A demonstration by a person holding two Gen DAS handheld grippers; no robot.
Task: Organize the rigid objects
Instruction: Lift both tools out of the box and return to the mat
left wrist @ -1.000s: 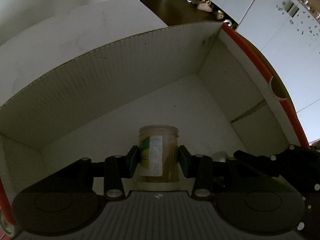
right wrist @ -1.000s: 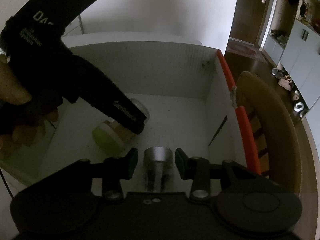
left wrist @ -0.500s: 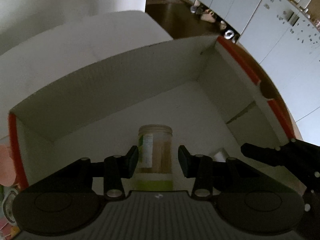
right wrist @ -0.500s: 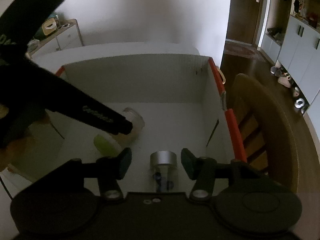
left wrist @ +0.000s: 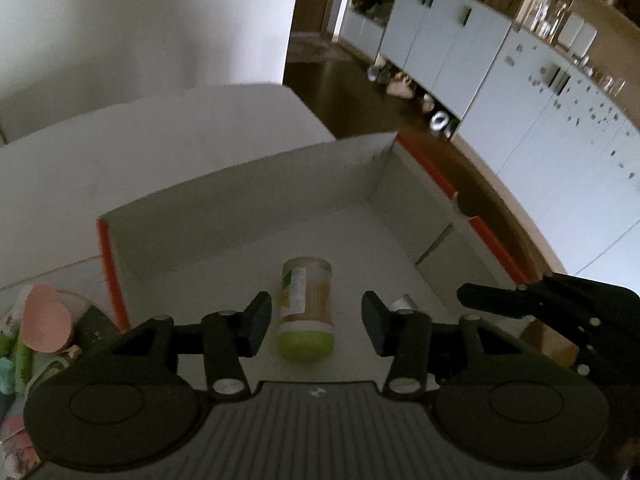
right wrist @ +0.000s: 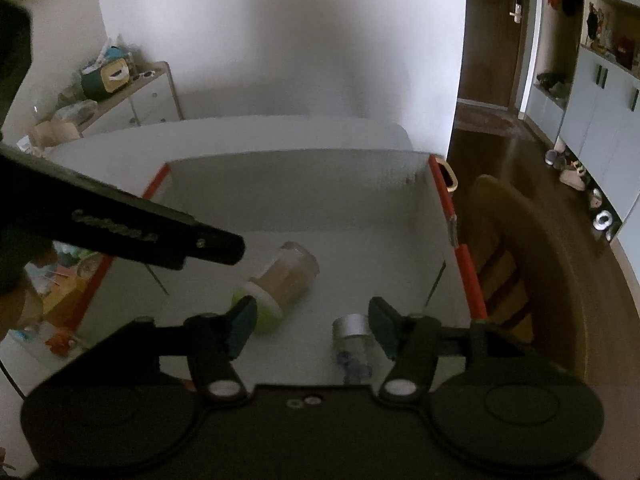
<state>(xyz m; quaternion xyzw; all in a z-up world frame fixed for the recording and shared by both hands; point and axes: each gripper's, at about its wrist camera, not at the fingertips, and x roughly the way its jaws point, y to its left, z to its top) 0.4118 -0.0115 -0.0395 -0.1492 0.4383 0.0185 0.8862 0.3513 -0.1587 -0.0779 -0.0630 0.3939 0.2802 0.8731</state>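
Note:
A clear jar with a green lid lies on its side on the floor of a white cardboard box with orange rims. It also shows in the right wrist view. A small bottle with a silver cap lies in the box near the right wall. My left gripper is open and empty, raised above the jar. My right gripper is open and empty, raised above the bottle. The bottle's cap peeks out behind the left gripper's right finger.
The box sits on a white table. Cluttered items, one with a pink lid, lie left of the box. A wooden chair stands at the box's right side. The other gripper's body reaches in from the left.
Both grippers opened and let go: the left of the jar, the right of the bottle. Both pulled up and back out of the box. The jar and bottle lie on the box floor.

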